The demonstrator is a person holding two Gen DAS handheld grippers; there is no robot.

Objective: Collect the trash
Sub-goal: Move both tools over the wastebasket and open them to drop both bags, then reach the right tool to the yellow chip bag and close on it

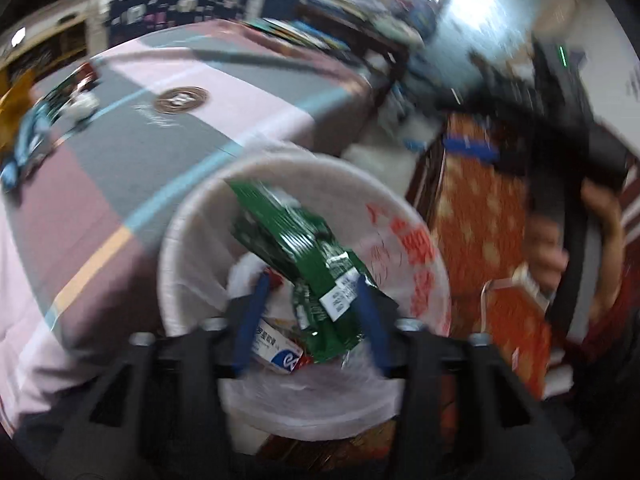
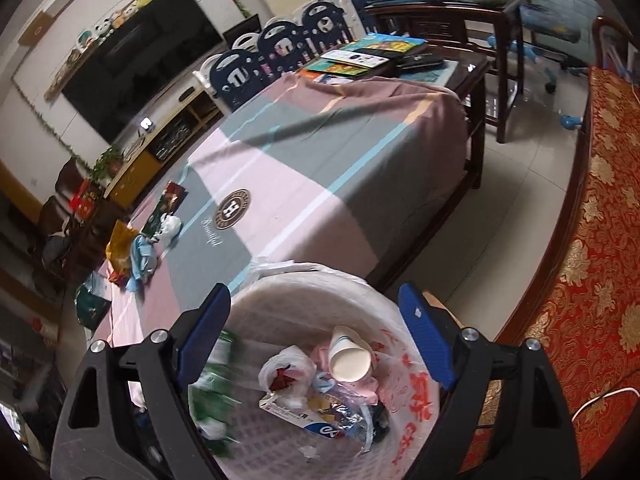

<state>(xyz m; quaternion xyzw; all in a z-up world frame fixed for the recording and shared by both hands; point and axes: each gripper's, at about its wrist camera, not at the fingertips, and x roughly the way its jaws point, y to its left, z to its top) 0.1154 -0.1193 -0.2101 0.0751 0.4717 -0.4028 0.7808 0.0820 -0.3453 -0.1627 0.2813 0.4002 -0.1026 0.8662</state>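
Two grippers: both hang over the white bin, pointing down into it.
Left gripper: jaws spread; the green wrapper lies between the blue pads in a blurred view, and the pads do not seem to press on it, so I judge it released and dropping.
Right gripper: jaws spread wide, nothing between them; a green blur shows just inside its left pad, likely that same wrapper.
Bin: a white plastic basket with a thin liner bearing red print, standing on the floor at the near edge of the table.
Bin contents: a white paper cup on its side, a small white-and-blue box, a crumpled white bag, pink and foil scraps beneath.
Table: covered by a pink and grey cloth.
Trash left: a pile at the far left of the cloth, well apart from the bin: a dark green packet, a yellow wrapper, pale blue and white crumpled pieces, another dark packet nearer the edge.
Progress: judged past halfway; several pieces are binned, one cluster is not yet collected.
Far end: books and booklets, seemingly not trash.
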